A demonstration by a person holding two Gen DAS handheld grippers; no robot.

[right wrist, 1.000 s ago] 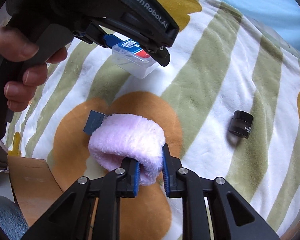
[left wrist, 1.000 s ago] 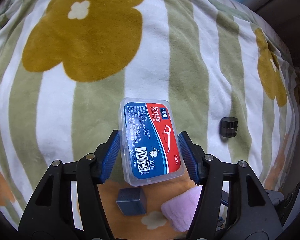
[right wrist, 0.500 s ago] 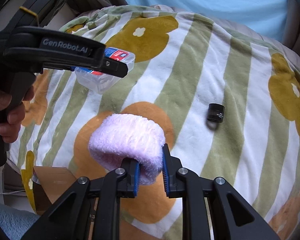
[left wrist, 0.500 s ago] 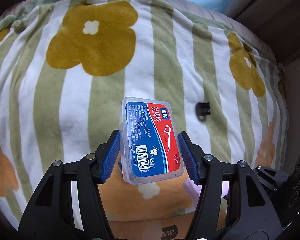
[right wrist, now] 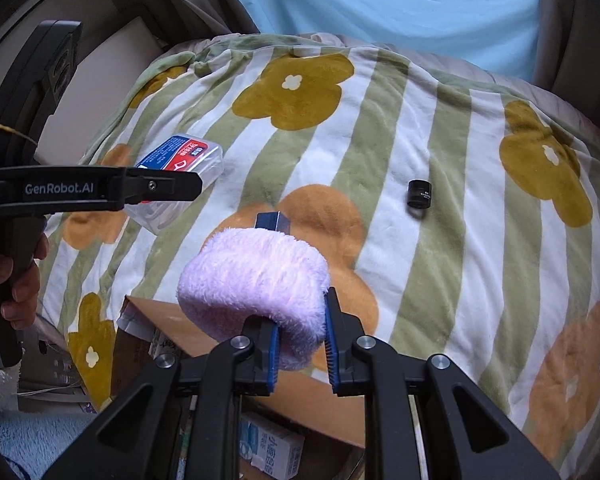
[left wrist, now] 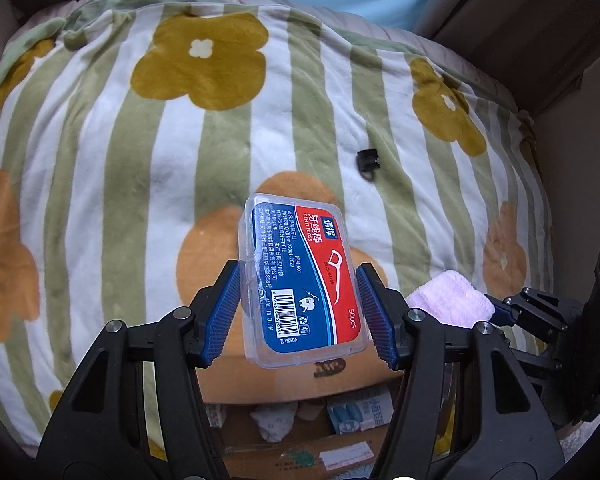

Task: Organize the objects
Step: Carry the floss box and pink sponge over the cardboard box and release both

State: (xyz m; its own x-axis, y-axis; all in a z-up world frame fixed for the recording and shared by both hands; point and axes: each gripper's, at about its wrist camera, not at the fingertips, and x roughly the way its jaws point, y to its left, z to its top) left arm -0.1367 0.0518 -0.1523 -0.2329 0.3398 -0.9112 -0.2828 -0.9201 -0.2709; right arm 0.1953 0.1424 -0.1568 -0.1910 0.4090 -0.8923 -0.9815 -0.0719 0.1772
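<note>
My left gripper is shut on a clear dental floss box with a red and blue label, held in the air above the bed's near edge; the box also shows in the right wrist view. My right gripper is shut on a rolled pink fluffy towel, held above an open cardboard box. The towel also shows in the left wrist view. A small black cylinder and a dark blue cube lie on the blanket.
The striped blanket with flowers covers the bed. The cardboard box at the bed's near edge holds cartons and packets. A light blue wall stands behind the bed. A hand grips the left tool.
Both grippers have pulled back and up from the blanket toward the near edge, each carrying its object. The cardboard box has come into view below them.
</note>
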